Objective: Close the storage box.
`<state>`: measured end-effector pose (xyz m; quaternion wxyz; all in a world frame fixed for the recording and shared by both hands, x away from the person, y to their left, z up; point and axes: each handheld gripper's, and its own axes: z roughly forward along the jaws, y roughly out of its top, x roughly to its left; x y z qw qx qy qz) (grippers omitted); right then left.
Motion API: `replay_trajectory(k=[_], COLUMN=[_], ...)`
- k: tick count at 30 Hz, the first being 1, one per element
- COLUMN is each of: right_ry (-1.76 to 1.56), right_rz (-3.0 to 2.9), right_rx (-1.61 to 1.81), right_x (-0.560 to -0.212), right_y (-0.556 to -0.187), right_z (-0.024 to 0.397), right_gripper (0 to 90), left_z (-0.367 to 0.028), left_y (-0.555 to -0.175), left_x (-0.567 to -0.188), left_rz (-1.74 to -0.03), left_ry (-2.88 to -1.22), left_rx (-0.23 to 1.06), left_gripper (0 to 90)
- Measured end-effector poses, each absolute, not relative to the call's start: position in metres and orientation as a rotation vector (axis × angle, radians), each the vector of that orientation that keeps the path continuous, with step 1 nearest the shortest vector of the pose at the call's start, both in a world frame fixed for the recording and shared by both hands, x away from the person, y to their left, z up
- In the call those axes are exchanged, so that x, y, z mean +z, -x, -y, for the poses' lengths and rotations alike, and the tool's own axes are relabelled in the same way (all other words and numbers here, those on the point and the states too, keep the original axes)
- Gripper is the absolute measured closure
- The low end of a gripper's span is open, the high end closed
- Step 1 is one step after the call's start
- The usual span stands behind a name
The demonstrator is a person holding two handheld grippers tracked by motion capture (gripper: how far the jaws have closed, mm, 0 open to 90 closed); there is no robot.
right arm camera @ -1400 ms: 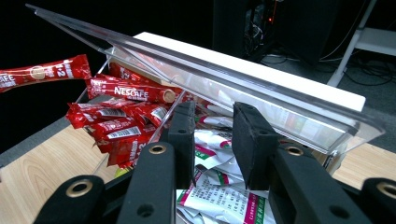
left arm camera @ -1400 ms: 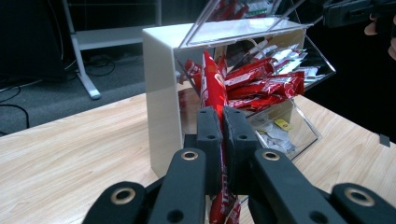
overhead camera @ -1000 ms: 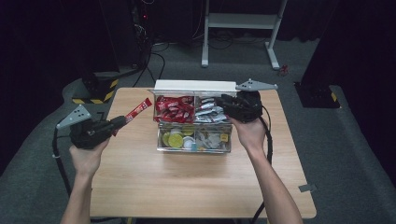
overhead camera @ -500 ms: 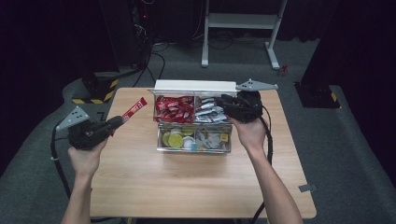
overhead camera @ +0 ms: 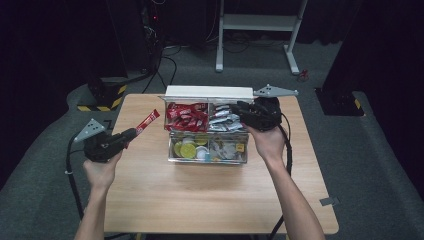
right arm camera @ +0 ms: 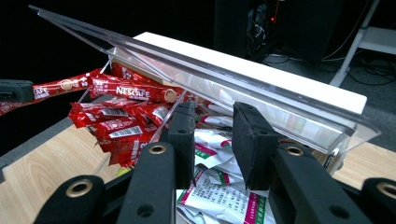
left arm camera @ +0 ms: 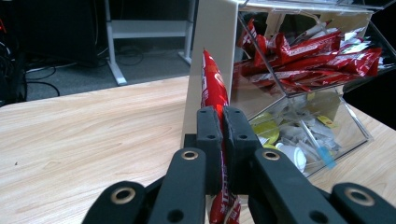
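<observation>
The left gripper [overhead camera: 131, 134], clamped on a red sachet [overhead camera: 148, 121], has dropped slightly toward the table's left edge. The right gripper [right arm camera: 212, 140], jaws apart, hovers over the clear organizer [overhead camera: 207, 150] of sachets.

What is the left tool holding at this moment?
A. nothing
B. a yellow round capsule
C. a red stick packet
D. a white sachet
C: the left tool is clamped on a red stick packet, held beside the clear box rather than inside it.
</observation>
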<state>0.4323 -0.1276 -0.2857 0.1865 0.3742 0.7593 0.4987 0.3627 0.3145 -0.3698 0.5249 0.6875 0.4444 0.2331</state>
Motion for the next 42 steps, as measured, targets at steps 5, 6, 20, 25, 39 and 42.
replay_trajectory(k=[5, 6, 20, 25, 39, 42], right_ry=[-1.059, -1.058, -1.057, -1.058, -1.066, -1.067], right_rz=[-2.135, -2.134, -2.136, -2.135, -2.129, -2.133], right_rx=[1.404, 1.404, 1.408, 1.411, 1.429, 1.427], right_x=[-0.286, -0.286, -0.285, -0.286, -0.288, -0.288], right_y=[-0.432, -0.432, -0.432, -0.432, -0.432, -0.433], right_z=[0.127, 0.127, 0.128, 0.129, 0.127, 0.126], right_gripper=[69.6, 69.6, 69.5, 69.5, 69.3, 69.2], left_z=[-0.317, -0.318, -0.316, -0.318, -0.319, -0.318], left_y=[-0.364, -0.364, -0.367, -0.367, -0.366, -0.367], left_x=[-0.378, -0.38, -0.406, -0.412, -0.435, -0.44], left_rz=[-1.078, -1.085, -1.13, -1.141, -1.184, -1.194], left_ry=[-1.64, -1.637, -1.641, -1.637, -1.65, -1.651], left_rx=[0.545, 0.542, 0.52, 0.515, 0.516, 0.513], left_gripper=[86.6, 86.6, 86.6, 86.6, 86.6, 86.5])
